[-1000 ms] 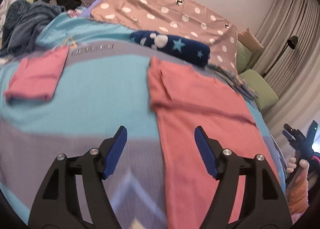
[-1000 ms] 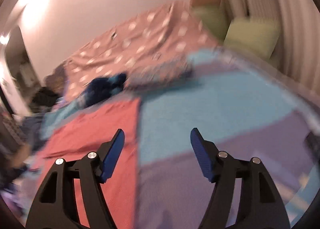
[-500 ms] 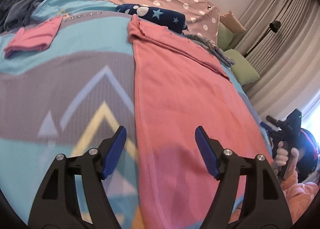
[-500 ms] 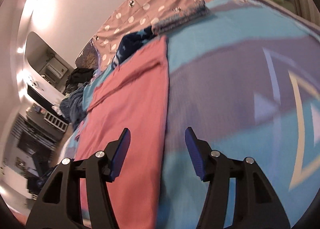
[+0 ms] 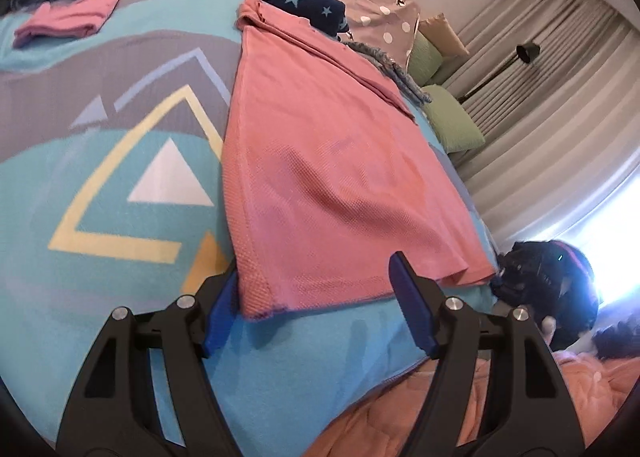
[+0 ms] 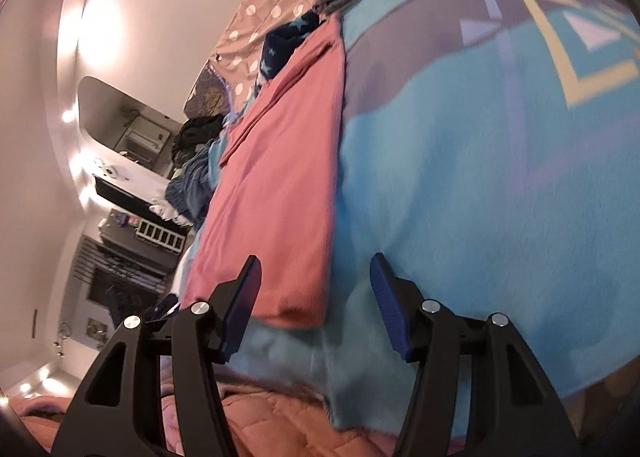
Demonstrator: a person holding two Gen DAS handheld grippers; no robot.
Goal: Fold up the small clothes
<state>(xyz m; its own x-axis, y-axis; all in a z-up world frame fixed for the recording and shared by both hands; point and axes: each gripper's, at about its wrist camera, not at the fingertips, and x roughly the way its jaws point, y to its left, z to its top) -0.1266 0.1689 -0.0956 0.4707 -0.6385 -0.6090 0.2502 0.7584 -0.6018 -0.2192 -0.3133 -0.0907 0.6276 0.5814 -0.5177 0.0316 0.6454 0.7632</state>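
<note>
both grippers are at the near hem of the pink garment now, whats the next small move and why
Probably ease both grippers forward and close on the hem corners. The left gripper is open with the pink garment's near left corner between its fingers, and the right gripper is open around the near right corner. The garment lies flat on the blue blanket, unpinched, so gripping comes before any fold.

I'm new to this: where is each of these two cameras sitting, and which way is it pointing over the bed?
Left wrist view: sits on the left gripper, looking up the bed along the pink garment; its own open fingers show, and the other gripper at the right edge.
Right wrist view: sits on the right gripper, tilted, facing the garment's near corner and the blue blanket; its open fingers show.
Both share the pink garment, the blanket and the navy star cloth.
</note>
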